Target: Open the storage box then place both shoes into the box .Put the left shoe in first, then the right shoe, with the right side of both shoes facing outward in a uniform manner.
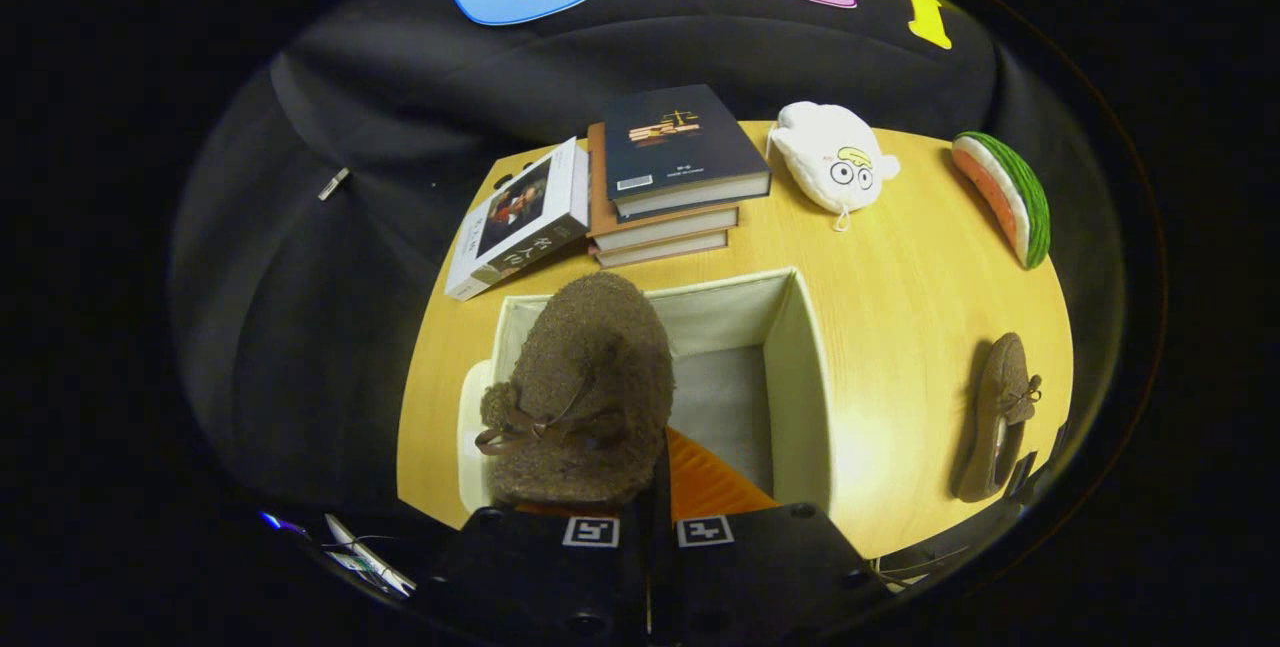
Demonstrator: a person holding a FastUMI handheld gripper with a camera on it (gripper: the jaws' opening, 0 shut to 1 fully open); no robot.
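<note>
Staged recording booth, black cloth wall (400,107) draped behind a small wooden table (900,257), stacked books (670,187), plush toys (830,162)

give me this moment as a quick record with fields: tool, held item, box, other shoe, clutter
tool: tool with fingers close together, gripping the heel end of a shoe
held item: brown fuzzy shoe with a bow, toe pointing away, hanging over the open box
box: white storage box, open, grey floor showing, no shoe resting inside yet
other shoe: second brown shoe on the wooden table, beside the box
clutter: stack of books, white plush toy, watermelon slice toy beyond the box
</note>
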